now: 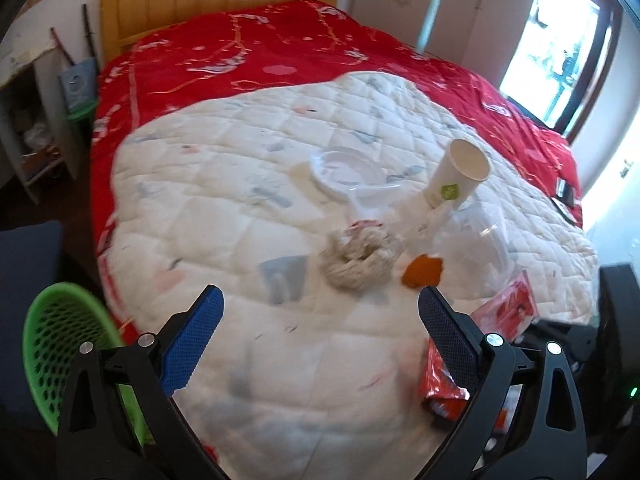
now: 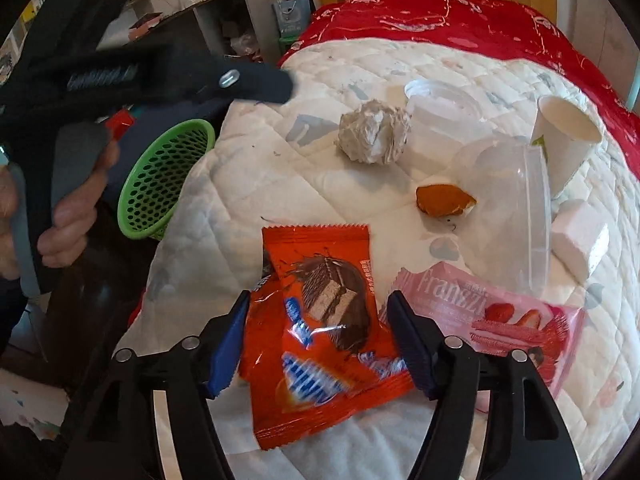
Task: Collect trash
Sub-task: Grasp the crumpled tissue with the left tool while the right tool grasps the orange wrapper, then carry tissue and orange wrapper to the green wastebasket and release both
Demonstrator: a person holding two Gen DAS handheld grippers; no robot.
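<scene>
While the right gripper [image 2: 316, 322] points down at the near edge of the bed [image 2: 248, 184], its jaws stand at a narrow gap on both sides of an orange snack wrapper [image 2: 320, 320]; the wrapper lies between the blue pads, but I cannot tell if they press on it. Just beside it, toward the right edge, lies a pink wafer wrapper [image 2: 516, 320]. Farther toward the headboard, on the white quilt, there are a crumpled paper ball [image 2: 374, 134], a piece of orange peel [image 2: 442, 200], a clear plastic cup [image 2: 508, 200] on its side and a tilted paper cup [image 2: 560, 144]. The left gripper [image 1: 320, 300] hangs above the near part of the quilt with its jaws wide and nothing between them. A hand [image 2: 76, 208] holds its handle. A green basket [image 2: 168, 180] with holes sits at the left edge of the bed, apart from the trash
</scene>
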